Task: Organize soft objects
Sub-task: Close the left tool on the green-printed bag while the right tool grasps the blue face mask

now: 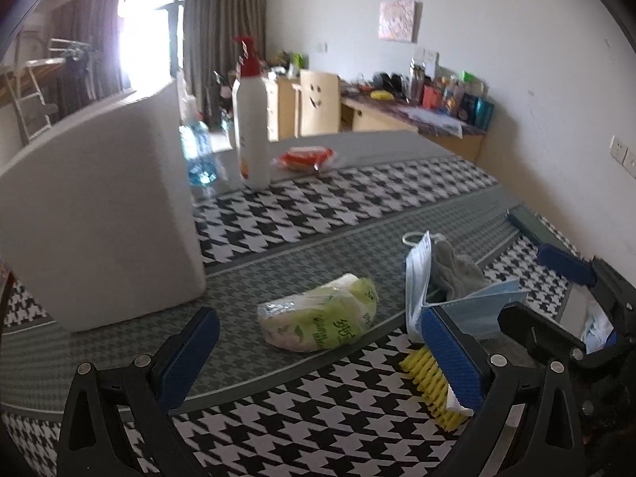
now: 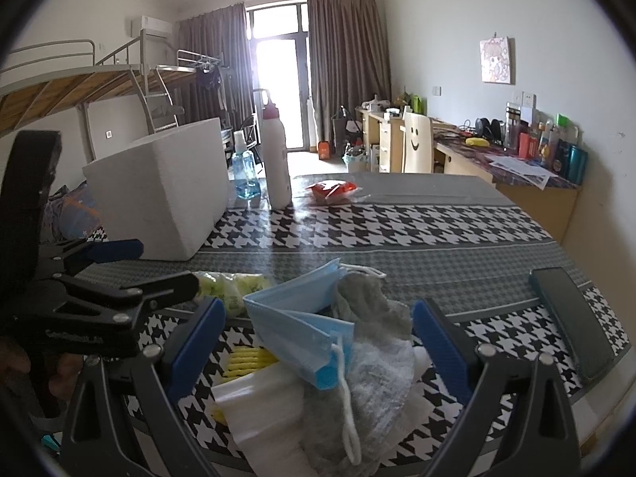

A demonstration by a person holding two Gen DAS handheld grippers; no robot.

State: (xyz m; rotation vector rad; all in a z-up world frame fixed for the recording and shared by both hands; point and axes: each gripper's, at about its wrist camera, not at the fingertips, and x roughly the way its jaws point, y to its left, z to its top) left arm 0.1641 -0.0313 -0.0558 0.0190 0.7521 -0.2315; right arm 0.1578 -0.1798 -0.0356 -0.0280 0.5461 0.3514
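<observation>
Blue pads stood wide apart on both tools. The left gripper (image 1: 318, 353) was spread with nothing between its fingers, hovering low in the frame over the green tissue pack (image 1: 320, 314) that lay on the houndstooth tablecloth (image 1: 318, 206). The right gripper (image 2: 318, 342) was likewise spread, and between its fingers, at the lower centre of the frame, sat a pile: a blue face mask (image 2: 302, 326) draped over a grey cloth (image 2: 377, 318), with a yellow-bristled brush (image 2: 246, 361) beside them. A white foam box (image 2: 159, 183) stood at the middle left, a white pump bottle (image 2: 276, 159) behind it.
</observation>
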